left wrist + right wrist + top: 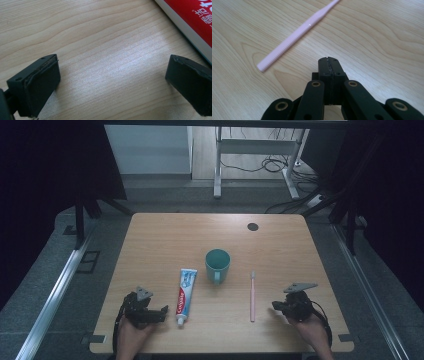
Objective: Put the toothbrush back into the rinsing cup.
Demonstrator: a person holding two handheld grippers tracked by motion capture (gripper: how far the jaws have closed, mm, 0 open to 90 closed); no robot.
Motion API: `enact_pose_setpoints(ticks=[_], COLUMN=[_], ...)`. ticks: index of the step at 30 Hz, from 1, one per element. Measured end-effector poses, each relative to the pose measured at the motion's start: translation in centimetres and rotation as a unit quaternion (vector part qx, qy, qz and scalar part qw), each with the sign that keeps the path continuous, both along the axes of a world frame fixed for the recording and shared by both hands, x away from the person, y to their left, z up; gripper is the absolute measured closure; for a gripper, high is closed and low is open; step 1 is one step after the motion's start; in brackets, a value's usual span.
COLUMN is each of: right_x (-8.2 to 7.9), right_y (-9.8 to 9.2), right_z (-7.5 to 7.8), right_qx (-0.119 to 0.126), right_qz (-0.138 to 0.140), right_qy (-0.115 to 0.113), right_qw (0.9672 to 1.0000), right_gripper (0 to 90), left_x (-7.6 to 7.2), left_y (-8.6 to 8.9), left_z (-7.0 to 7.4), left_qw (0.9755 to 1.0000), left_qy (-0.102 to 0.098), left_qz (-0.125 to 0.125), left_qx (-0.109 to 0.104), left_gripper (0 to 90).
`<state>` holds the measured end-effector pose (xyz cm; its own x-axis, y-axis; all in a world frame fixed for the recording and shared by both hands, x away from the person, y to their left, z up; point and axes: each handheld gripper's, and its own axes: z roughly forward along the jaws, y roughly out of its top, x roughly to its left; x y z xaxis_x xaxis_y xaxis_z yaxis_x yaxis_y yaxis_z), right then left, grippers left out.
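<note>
Near toothbrush (297, 35), R claw (329, 61) clenched, empty; L claw (112, 82) released by toothpaste (192, 20).

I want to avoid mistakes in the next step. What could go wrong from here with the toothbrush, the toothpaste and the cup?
1. The right claw is shut beside the toothbrush, not on it; unless it opens first, it may only push the thin handle.
2. The left claw stands open with the toothpaste at its edge, so a grasp could catch only the tube's side and slip.
3. The cup stands between both things; a careless swing might tip it.
</note>
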<state>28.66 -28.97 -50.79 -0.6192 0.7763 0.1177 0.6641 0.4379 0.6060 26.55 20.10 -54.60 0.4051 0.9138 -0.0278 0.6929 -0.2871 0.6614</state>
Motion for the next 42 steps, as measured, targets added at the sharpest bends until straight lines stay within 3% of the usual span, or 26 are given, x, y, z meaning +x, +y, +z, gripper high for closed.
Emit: enact_pose_setpoints(ticks=[21, 32, 42], right_x=[0.7, 0.7, 0.4], right_y=[4.5, 7.1, 6.9], right_z=[0.0, -0.6, -1.4], right_qx=[0.033, 0.032, 0.026], right_qz=[0.05, 0.075, 0.074], right_qy=[0.002, 0.009, 0.014], right_qw=[0.9982, 0.9966, 0.9968], right_gripper=[89.4, 89.4, 89.4], left_x=[0.0, 0.0, 0.0], left_y=[0.0, 0.0, 0.0], left_z=[0.0, 0.0, 0.0], left_qw=[1.0, 1.0, 1.0], left_qy=[0.0, 0.0, 0.0], left_qz=[0.0, 0.0, 0.0], left_qx=[-0.001, 0.0, 0.0], left_gripper=[0.0, 0.0, 0.0])
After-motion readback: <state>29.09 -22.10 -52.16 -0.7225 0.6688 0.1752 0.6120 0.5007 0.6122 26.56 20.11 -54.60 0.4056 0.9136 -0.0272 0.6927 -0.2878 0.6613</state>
